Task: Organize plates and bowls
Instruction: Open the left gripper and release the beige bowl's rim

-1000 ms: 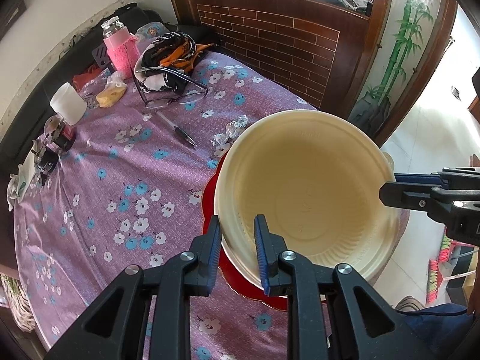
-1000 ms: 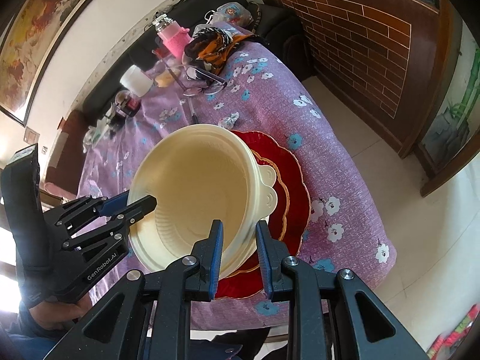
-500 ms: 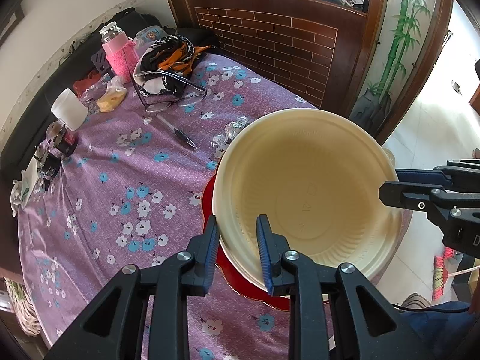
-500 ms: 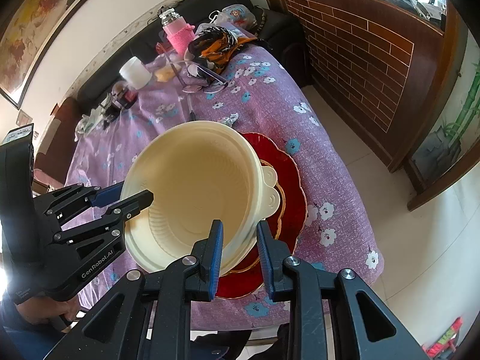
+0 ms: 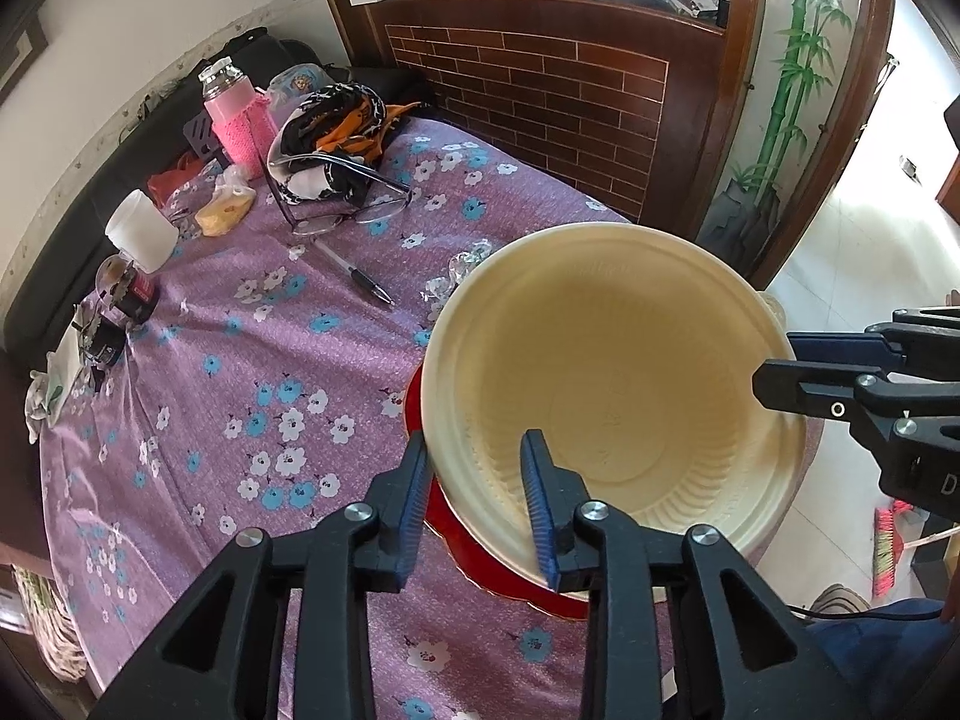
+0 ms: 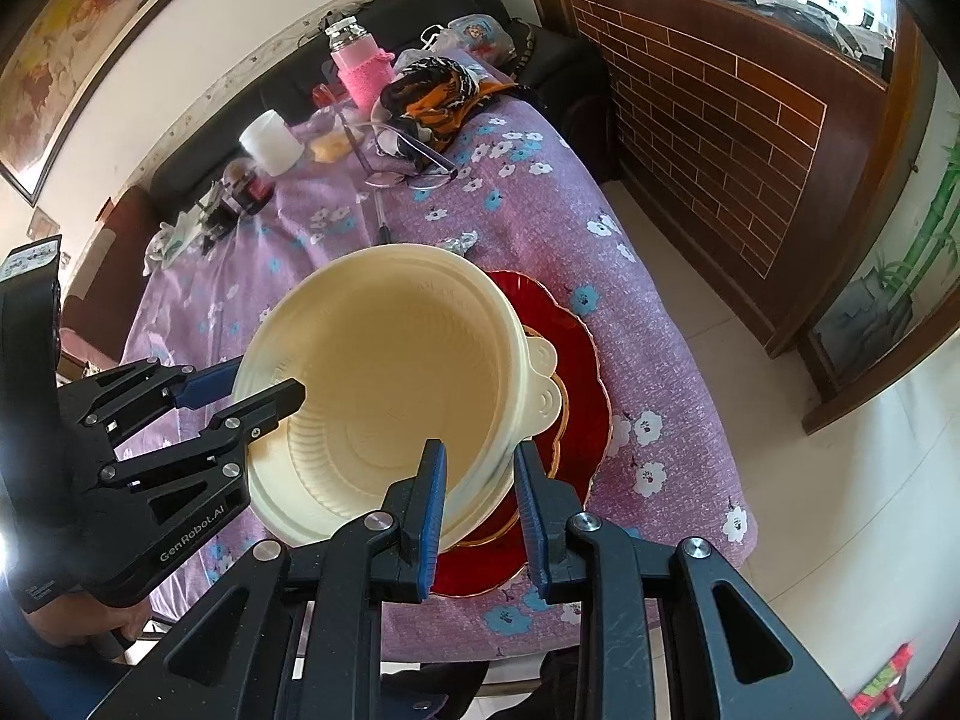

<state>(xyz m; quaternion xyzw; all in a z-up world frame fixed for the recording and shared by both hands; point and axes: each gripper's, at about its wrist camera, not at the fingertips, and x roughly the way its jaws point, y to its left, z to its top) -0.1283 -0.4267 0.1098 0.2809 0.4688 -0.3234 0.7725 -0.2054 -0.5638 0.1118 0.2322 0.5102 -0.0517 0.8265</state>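
A large cream bowl (image 5: pixel 612 372) (image 6: pixel 384 372) sits tilted over a red plate (image 5: pixel 474 546) (image 6: pixel 576 360) on the purple flowered tablecloth. A second cream ear (image 6: pixel 549 399) pokes out beneath its rim. My left gripper (image 5: pixel 477 486) (image 6: pixel 264 381) straddles the bowl's near-left rim. Its jaws are opening and the pads stand off the rim on both sides. My right gripper (image 6: pixel 480 480) (image 5: pixel 777 363) has the opposite rim between its blue pads, one finger inside and one outside, closed on it.
A pen (image 5: pixel 360 279), glasses (image 5: pixel 342 204), a black-and-orange cloth (image 5: pixel 342 114), a pink bottle (image 5: pixel 234 120) and a white cup (image 5: pixel 141 231) crowd the table's far side. A brick-patterned counter (image 5: pixel 570 96) stands behind. The table edge drops off just right of the plate.
The left gripper's jaws have spread apart around the bowl's rim. The bowl, plate and right gripper have stayed about where they were.
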